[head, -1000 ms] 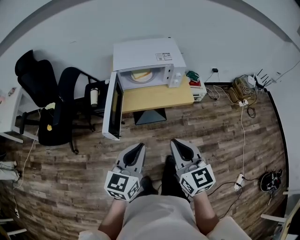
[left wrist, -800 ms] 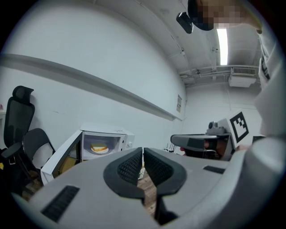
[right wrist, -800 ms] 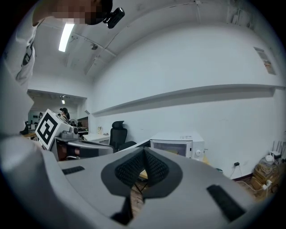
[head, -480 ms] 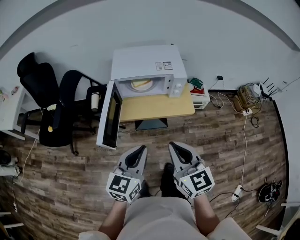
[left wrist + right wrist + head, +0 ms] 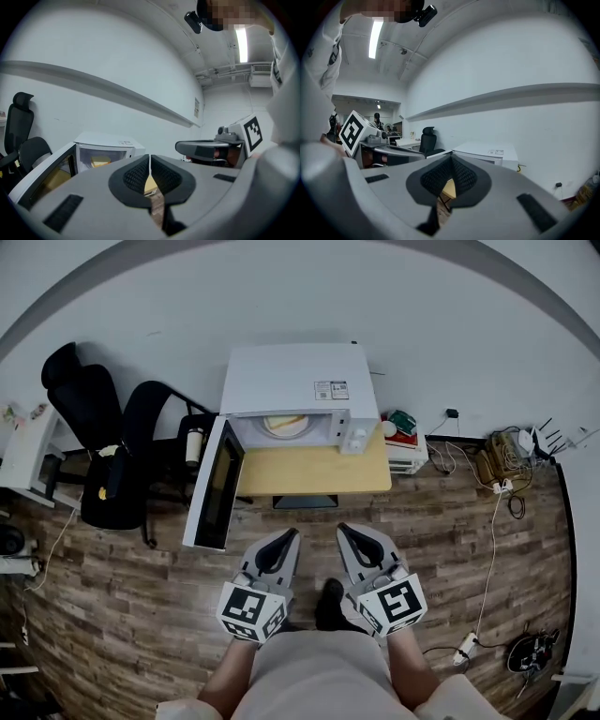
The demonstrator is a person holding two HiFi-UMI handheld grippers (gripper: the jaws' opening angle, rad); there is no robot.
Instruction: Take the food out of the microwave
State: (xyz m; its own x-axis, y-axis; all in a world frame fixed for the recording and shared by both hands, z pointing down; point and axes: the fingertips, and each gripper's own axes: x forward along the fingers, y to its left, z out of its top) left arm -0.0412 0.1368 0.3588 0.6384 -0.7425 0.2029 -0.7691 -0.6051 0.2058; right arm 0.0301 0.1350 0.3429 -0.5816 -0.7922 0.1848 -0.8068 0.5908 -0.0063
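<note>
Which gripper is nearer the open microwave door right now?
Left. In the head view the left gripper sits just down-right of the open microwave door, apart from it; the right gripper is farther right, past the left one.

You hold 2 grippers: left gripper (image 5: 286,538), right gripper (image 5: 347,531) | ahead of both tips: 1 microwave (image 5: 291,381), 1 serving of food (image 5: 284,424), 1 table (image 5: 314,470) | ahead and left of your left gripper: 2 black office chairs, outer chair (image 5: 80,399), inner chair (image 5: 150,413); 1 cup (image 5: 194,442); 1 white desk (image 5: 23,451) beyond them
</note>
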